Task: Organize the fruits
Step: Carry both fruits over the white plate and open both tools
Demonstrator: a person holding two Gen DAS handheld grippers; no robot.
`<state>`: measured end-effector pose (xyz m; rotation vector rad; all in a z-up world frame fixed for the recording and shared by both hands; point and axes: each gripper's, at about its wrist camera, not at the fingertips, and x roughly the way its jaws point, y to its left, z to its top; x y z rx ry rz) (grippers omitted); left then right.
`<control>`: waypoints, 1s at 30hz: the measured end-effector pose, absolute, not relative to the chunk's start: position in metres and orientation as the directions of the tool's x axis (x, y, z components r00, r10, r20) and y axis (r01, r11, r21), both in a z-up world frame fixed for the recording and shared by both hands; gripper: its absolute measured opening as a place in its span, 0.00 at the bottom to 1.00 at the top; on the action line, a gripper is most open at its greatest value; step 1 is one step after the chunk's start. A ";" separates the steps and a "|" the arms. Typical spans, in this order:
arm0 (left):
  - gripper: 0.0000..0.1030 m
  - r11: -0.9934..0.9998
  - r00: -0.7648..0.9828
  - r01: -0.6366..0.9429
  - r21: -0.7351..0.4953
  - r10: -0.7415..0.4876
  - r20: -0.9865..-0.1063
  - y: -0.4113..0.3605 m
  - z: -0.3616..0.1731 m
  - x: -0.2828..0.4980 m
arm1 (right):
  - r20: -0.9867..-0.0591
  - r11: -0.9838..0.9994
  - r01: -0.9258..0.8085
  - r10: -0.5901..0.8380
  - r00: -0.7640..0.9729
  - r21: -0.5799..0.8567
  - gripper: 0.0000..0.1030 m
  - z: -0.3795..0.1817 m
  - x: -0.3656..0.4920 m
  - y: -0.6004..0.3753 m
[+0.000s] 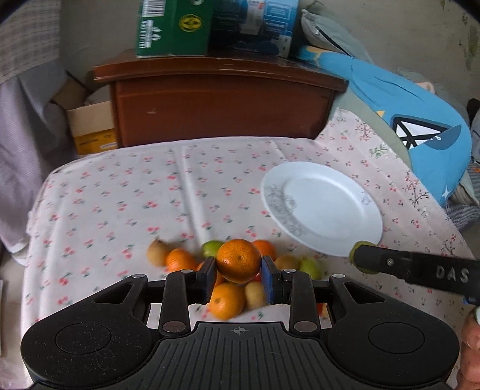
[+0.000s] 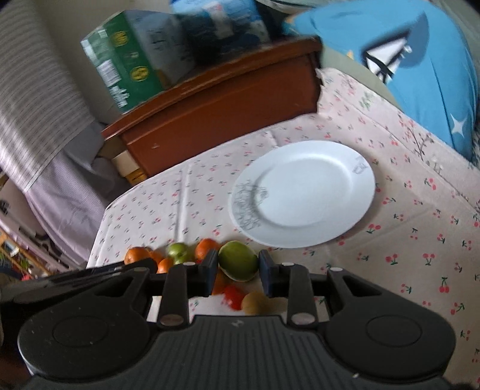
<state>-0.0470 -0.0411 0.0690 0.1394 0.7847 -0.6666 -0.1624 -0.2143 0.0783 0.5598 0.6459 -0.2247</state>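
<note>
My left gripper (image 1: 238, 270) is shut on an orange (image 1: 238, 260), held above a pile of fruit (image 1: 228, 300) on the cherry-print cloth. The pile has oranges, green fruits and brownish ones. My right gripper (image 2: 238, 271) is shut on a green fruit (image 2: 238, 260), lifted over the same pile (image 2: 180, 253). In the left wrist view the right gripper's black finger (image 1: 414, 268) reaches in from the right with the green fruit's edge (image 1: 355, 247) at its tip. An empty white plate (image 1: 324, 207) (image 2: 303, 192) lies on the cloth beyond and to the right of the pile.
A brown wooden cabinet (image 1: 222, 99) stands behind the table with green and blue boxes (image 1: 174, 27) on top. A blue cushion (image 1: 420, 126) lies at the right, a cardboard box (image 1: 90, 126) at the left. A thumb (image 1: 471, 345) shows at the right edge.
</note>
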 end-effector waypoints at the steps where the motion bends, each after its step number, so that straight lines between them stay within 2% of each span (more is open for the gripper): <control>1: 0.28 0.781 0.511 0.613 -0.121 -0.509 -0.693 -0.047 0.068 -0.045 | -0.629 0.816 0.378 -0.022 0.777 0.437 0.28 0.076 -0.159 -0.221; 11: 0.28 0.693 0.444 0.708 -0.136 -0.587 -0.677 -0.096 0.064 -0.029 | -0.676 0.794 0.452 -0.072 0.733 0.406 0.28 0.066 -0.128 -0.261; 26: 0.30 0.656 0.397 0.744 -0.130 -0.590 -0.703 -0.142 0.039 -0.010 | -0.722 0.717 0.531 -0.056 0.690 0.452 0.32 0.045 -0.102 -0.294; 28: 0.37 0.662 0.398 0.736 -0.140 -0.591 -0.701 -0.142 0.038 -0.008 | -0.716 0.725 0.525 -0.062 0.695 0.447 0.34 0.048 -0.100 -0.296; 30: 0.54 0.687 0.427 0.715 -0.132 -0.578 -0.696 -0.139 0.039 -0.008 | -0.710 0.730 0.529 -0.086 0.699 0.432 0.38 0.052 -0.100 -0.299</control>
